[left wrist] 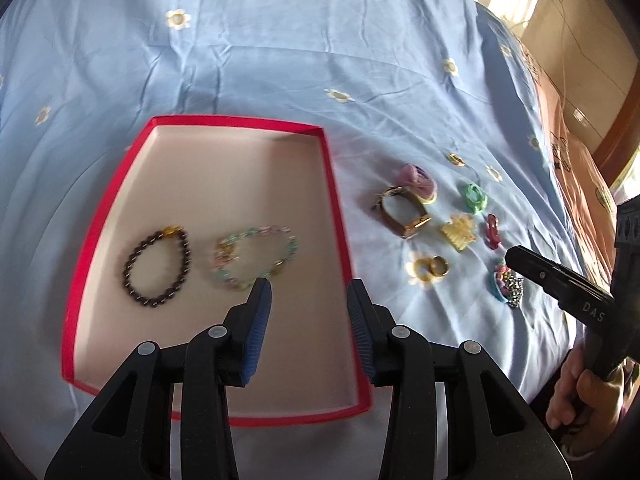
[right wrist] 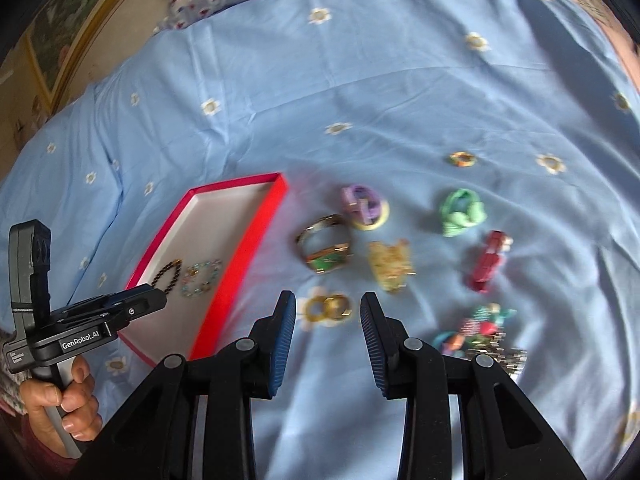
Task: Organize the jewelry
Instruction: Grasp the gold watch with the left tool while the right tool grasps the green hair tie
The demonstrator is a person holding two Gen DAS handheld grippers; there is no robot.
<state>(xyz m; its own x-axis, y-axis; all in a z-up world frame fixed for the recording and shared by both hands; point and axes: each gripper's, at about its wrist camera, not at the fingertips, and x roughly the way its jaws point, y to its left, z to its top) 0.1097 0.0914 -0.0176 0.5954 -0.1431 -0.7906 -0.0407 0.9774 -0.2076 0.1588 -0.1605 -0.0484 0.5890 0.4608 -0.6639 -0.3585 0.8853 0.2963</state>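
Left wrist view: left claw (left wrist: 308, 292) was narrowly parted & empty over red box (left wrist: 336, 184); 2 bracelets (left wrist: 256, 258) lay inside, nr its left edge. Right claw (right wrist: 328, 308) was narrowly parted, empty, above gold rings (right wrist: 330, 307) on bed (right wrist: 360, 80).

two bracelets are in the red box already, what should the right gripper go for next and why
Probably ease the right gripper forward and down onto the gold rings. Its jaws are open and empty, the rings lie on the sheet straight ahead between the fingertips, nearer than the other loose pieces, and close to the red box.
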